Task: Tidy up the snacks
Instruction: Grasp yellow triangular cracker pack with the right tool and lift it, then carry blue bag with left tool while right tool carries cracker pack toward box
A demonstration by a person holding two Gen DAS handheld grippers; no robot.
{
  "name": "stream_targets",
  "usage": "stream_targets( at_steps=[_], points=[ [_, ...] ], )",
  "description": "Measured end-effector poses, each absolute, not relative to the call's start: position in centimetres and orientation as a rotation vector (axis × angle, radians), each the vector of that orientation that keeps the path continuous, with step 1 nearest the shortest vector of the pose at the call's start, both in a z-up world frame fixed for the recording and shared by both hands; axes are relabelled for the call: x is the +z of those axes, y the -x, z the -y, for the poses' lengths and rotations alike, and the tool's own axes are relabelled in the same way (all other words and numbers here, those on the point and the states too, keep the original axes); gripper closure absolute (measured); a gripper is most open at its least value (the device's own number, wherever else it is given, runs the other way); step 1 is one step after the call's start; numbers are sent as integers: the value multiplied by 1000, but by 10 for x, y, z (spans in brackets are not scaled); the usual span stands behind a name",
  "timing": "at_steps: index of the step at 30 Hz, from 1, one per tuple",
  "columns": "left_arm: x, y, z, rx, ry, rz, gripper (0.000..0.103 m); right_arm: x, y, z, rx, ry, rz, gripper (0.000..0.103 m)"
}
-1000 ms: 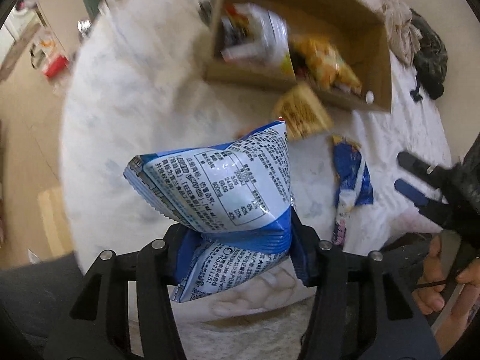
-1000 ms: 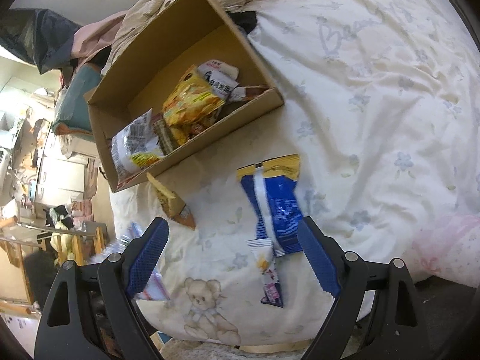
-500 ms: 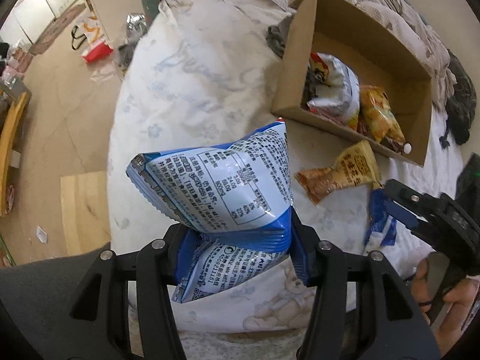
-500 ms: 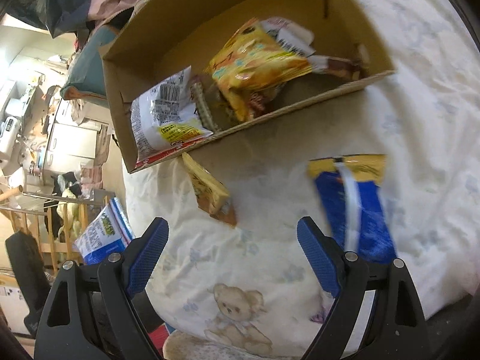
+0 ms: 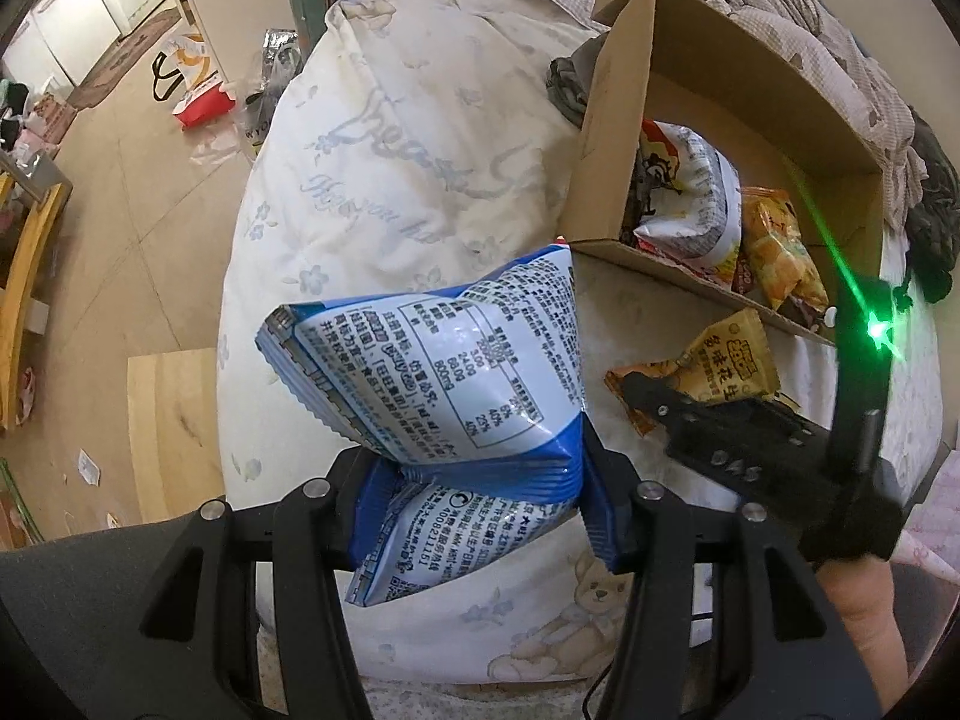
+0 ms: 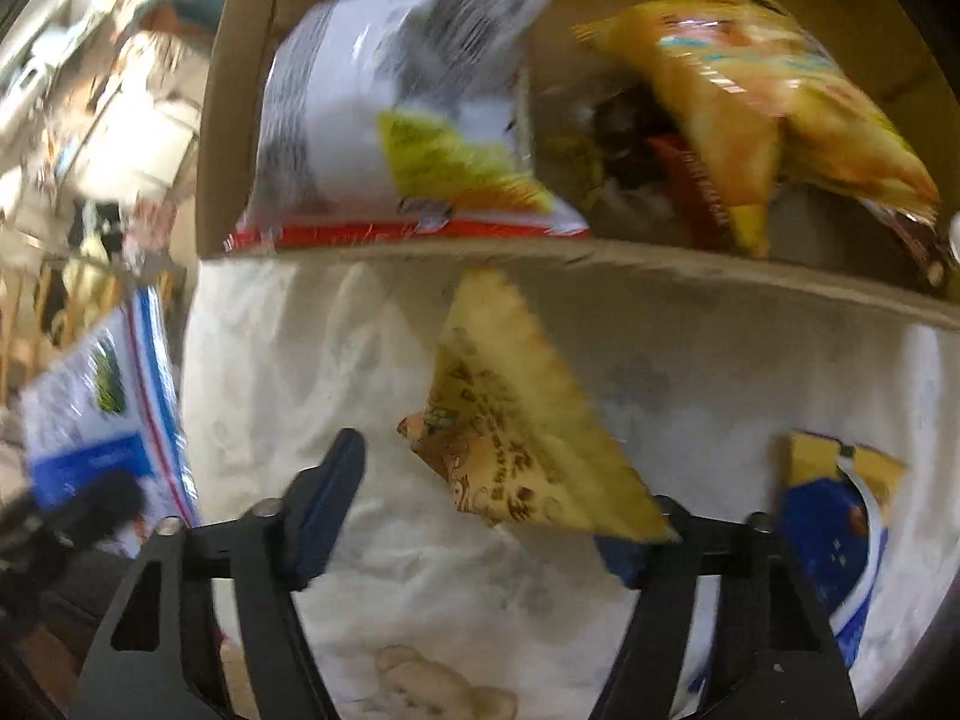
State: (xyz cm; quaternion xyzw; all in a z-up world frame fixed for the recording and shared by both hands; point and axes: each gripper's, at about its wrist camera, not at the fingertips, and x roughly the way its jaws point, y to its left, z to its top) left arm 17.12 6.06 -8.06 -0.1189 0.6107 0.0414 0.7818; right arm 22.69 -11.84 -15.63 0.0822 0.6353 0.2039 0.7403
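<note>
Left wrist view, from left to right. The floor [image 5: 90,276] shows at the far left, with a red and white bag [image 5: 192,90] lying on it. The bed cover [image 5: 384,168], white with a pale flower print, fills the middle. The left gripper [image 5: 474,492] is clamped on a blue and white snack bag [image 5: 432,378]; both blue pads press into the bag's pinched waist, and the bag is held above the bed cover, clear of it. To the right, a cardboard box [image 5: 606,138] rests on the bed cover. Inside it lie a white snack bag [image 5: 690,192] and an orange snack bag [image 5: 780,252], side by side. A yellow snack packet [image 5: 720,360] lies on the bed cover just in front of the box's near wall. The right gripper [image 5: 720,444] reaches in from the right, its tip at this packet.

Right wrist view, blurred. The blue and white snack bag appears at the left edge. The right gripper [image 6: 486,516] is spread wide, holding nothing. The yellow snack packet [image 6: 516,414] lies between its fingers; whether the right finger touches it cannot be determined. A blue and yellow snack bag [image 6: 834,522] lies on the bed cover at the far right.
</note>
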Motion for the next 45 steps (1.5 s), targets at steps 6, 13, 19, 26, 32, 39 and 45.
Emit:
stream_targets(
  at_steps=[6, 13, 19, 26, 32, 39, 45],
  points=[
    [-81, -174, -59, 97, 247, -1312, 53, -144, -219, 117, 470, -124, -1360, 74],
    [-79, -173, -56, 92, 238, -1299, 53, -111, -191, 134, 478, -144, -1320, 82],
    [-78, -169, -57, 91, 244, -1295, 53, -75, -172, 162, 482, -232, -1244, 83],
    [-71, -161, -57, 82, 236, -1254, 53, -46, -156, 202, 431, -301, -1166, 83],
    [-49, -156, -47, 51, 190, -1129, 53, -32, -160, 236, 348, -363, -1076, 82],
    [-37, -161, -31, 17, 138, -1052, 53, -25, -181, 261, 246, -432, -1039, 82],
    [-20, -180, -7, -55, 86, -1022, 53, -30, -199, 264, 212, -448, -1056, 82]
  ],
)
